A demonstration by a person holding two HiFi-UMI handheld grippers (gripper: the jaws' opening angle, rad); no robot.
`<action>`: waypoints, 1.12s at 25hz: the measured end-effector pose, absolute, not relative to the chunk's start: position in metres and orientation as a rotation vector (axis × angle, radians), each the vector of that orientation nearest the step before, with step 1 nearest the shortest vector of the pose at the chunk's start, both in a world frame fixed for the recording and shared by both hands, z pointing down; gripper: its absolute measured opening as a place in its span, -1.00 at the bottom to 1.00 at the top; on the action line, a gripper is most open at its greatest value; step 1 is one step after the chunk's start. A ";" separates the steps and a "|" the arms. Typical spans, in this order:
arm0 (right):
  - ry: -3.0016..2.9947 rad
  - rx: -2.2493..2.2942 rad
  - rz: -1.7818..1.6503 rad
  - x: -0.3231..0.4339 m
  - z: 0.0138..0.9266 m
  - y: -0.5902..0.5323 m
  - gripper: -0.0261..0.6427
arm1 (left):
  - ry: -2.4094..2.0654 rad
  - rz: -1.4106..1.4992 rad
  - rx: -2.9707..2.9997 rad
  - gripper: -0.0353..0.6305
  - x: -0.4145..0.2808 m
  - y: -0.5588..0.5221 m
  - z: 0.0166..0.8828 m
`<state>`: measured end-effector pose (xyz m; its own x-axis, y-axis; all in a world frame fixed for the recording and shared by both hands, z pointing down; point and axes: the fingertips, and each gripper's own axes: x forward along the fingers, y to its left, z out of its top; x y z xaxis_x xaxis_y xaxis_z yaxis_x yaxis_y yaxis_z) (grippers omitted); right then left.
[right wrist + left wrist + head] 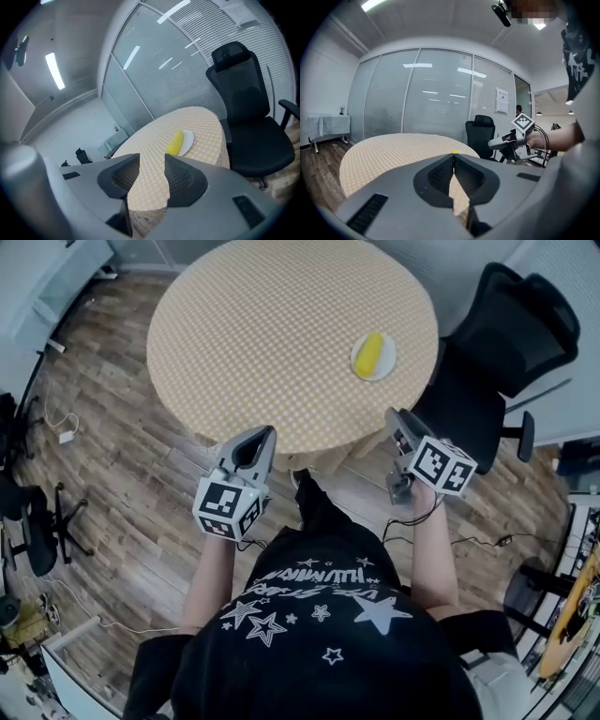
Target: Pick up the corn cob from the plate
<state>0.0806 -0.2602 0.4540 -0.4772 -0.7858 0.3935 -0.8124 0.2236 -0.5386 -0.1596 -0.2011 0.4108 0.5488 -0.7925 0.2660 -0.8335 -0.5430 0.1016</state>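
Note:
A yellow corn cob (371,352) lies on a small white plate (389,362) near the right edge of the round checked table (272,324). Both grippers hang off the table's near edge, short of the plate. My right gripper (395,417) is nearest the cob, its jaws open with nothing between them; in the right gripper view (152,157) the cob (176,142) and plate (187,139) lie ahead, just right of the gap. My left gripper (265,433) is shut and empty, its tips touching (453,155); a sliver of the cob (454,151) shows just past them.
A black office chair (506,343) stands close to the table's right side, next to the plate. Wood floor, cables and another chair (33,521) lie to the left. Glass walls with blinds ring the room.

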 end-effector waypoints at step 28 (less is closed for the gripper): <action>-2.013 1.644 1.291 0.058 0.563 -0.471 -0.07 | -1.151 0.421 2.579 -0.87 -0.160 -0.391 0.439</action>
<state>0.0580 -0.4710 0.5628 -0.3389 -0.6689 0.6616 -0.8803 -0.0227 -0.4738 -0.1604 -0.3910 0.4388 0.6389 -0.6718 0.3748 -0.7551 -0.6407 0.1388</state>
